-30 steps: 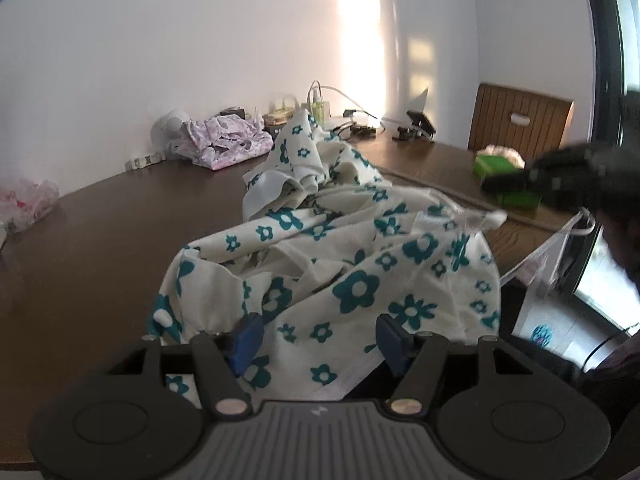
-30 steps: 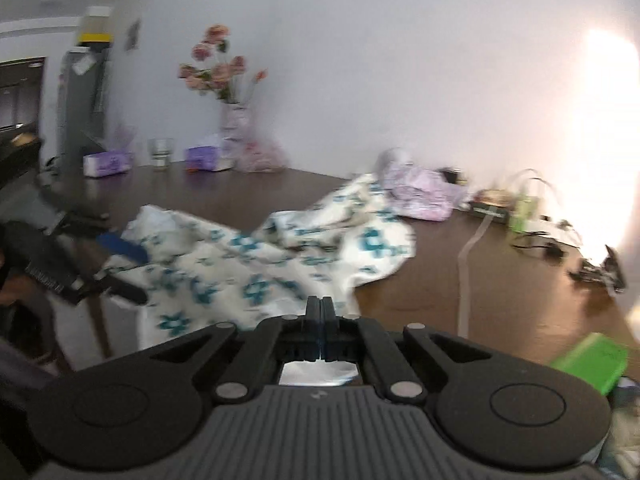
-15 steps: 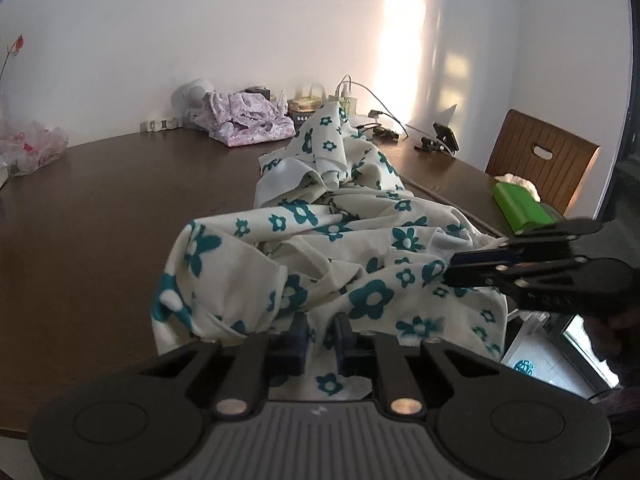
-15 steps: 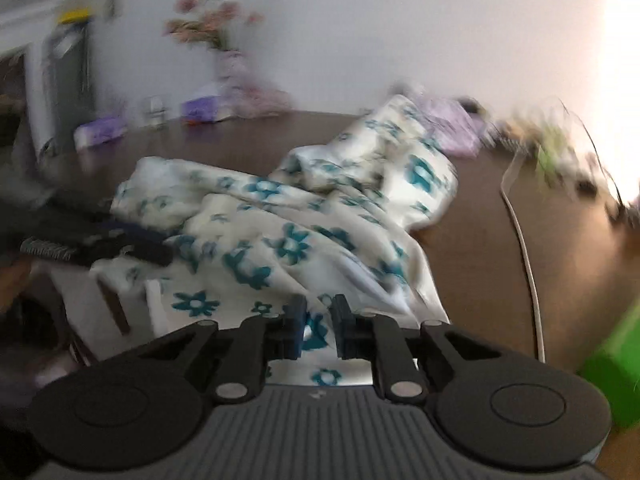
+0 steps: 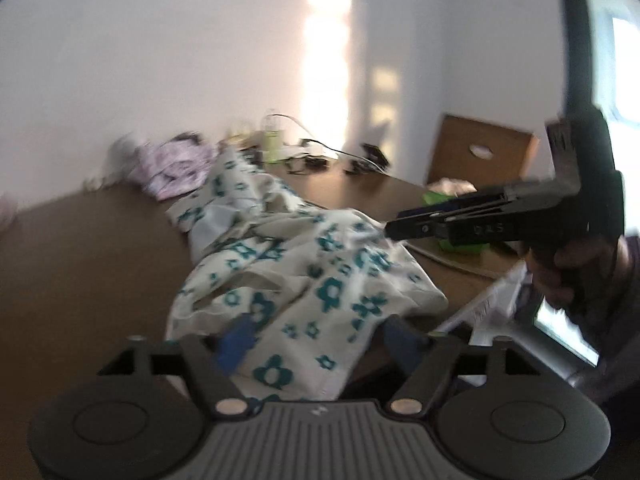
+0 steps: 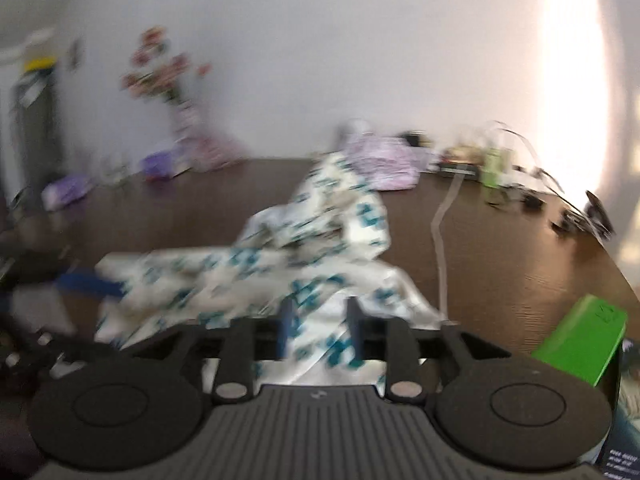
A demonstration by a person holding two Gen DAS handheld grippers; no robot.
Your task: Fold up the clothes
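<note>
A white garment with teal flowers [image 5: 304, 276] lies crumpled on the dark wooden table [image 5: 92, 264], its near edge hanging over the table's front. My left gripper [image 5: 320, 338] is open, its fingers either side of the garment's near hem. My right gripper [image 6: 320, 330] is open with the cloth [image 6: 316, 264] lying between its fingers. The right gripper also shows in the left wrist view [image 5: 404, 226], at the garment's right edge. Both views are blurred.
A pink patterned garment [image 5: 176, 168] lies at the table's back, beside cables and chargers [image 5: 320, 160]. A green box [image 6: 580, 340] sits on the right. A wooden chair [image 5: 480, 156] stands behind. A flower vase [image 6: 184, 120] and small items stand at the far left.
Both grippers were nearly shut half a second ago and are now open. The garment has slumped lower and shifted on the table. Both cameras are moving.
</note>
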